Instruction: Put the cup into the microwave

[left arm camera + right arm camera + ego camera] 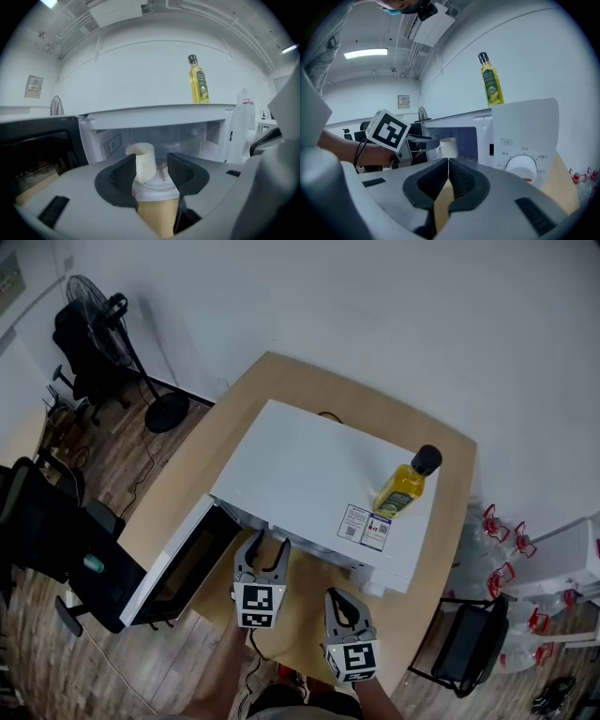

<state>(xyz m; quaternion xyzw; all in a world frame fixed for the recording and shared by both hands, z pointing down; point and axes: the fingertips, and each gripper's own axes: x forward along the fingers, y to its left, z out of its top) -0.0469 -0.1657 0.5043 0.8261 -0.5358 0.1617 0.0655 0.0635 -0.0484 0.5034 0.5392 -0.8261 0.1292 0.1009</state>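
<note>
The microwave (218, 124) door (35, 154) hangs open to the left of the left tool (151, 165). This tool's jaws stand spread, with the cup (144, 161) between their tips, upright on the turntable (161, 183) inside the cavity (its side looks very close to the left pad; contact I cannot settle). If that pad drags on withdrawal, the cup could tip. Further right, the right tool (448, 176) is pressed together and empty, before the control dial (524, 165).
</note>
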